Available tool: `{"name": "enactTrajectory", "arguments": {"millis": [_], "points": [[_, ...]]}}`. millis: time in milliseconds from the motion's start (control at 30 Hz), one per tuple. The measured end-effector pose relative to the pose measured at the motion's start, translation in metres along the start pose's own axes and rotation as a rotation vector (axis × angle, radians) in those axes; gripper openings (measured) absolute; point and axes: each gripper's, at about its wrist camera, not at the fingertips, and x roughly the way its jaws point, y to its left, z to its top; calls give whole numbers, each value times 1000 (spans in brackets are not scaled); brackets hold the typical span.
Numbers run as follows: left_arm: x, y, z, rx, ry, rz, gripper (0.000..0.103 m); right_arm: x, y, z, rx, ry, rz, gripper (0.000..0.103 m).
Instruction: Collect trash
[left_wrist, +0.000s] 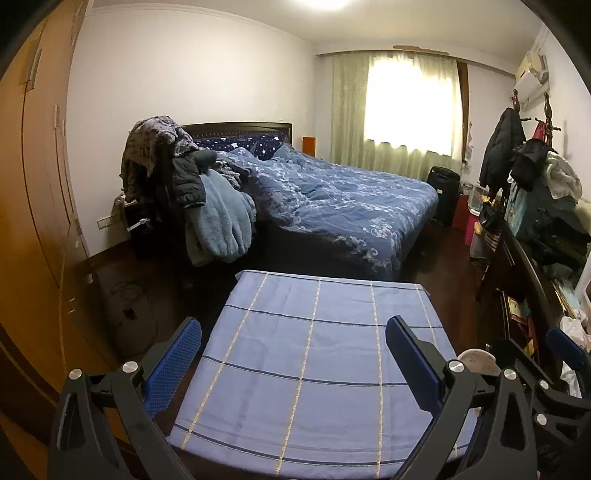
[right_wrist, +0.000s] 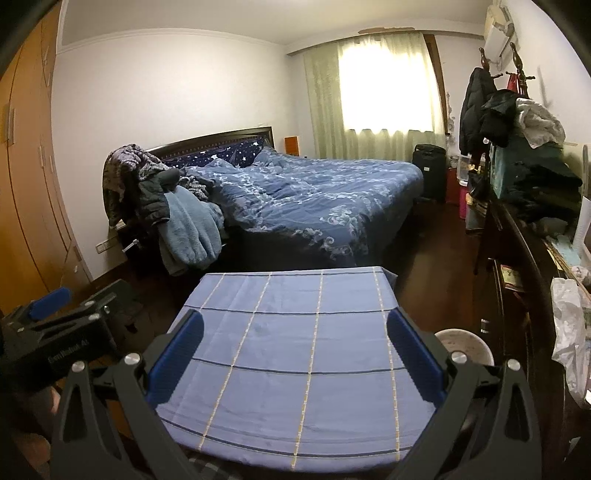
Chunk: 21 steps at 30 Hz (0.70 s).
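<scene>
Both black two-finger grippers with blue pads, the left gripper (left_wrist: 293, 363) and the right gripper (right_wrist: 295, 356), hang spread wide and empty over the blue checked cloth-covered table (right_wrist: 280, 332), while crumpled white plastic trash (right_wrist: 569, 332) lies on the dark sideboard's (right_wrist: 524, 251) near end.

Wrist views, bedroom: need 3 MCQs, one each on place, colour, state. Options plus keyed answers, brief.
1. Where is the round stool?
A. To the right of the covered table
B. On the bed
C. Beside the wardrobe

2. What colour is the checked cloth on the table?
A. Red
B. Blue
C. Green

3. How does the right gripper stand?
A. Shut on a bag
B. Shut on the cloth
C. Open, holding nothing

Answers:
1 A, the stool sits off the table's right edge, beyond the right finger.
2 B, light blue with dark and pale lines.
3 C, its blue pads stand wide apart above bare cloth.
</scene>
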Motion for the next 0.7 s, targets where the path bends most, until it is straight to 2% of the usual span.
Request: {"name": "enactTrajectory", "arguments": {"millis": [233, 700], "points": [[-12, 7, -1, -11, -27, 19, 99, -11, 0, 1, -4, -30, -8, 100], [-16, 13, 0, -25, -38, 27, 99, -14, -2, 0, -3, -30, -10, 100]]}}
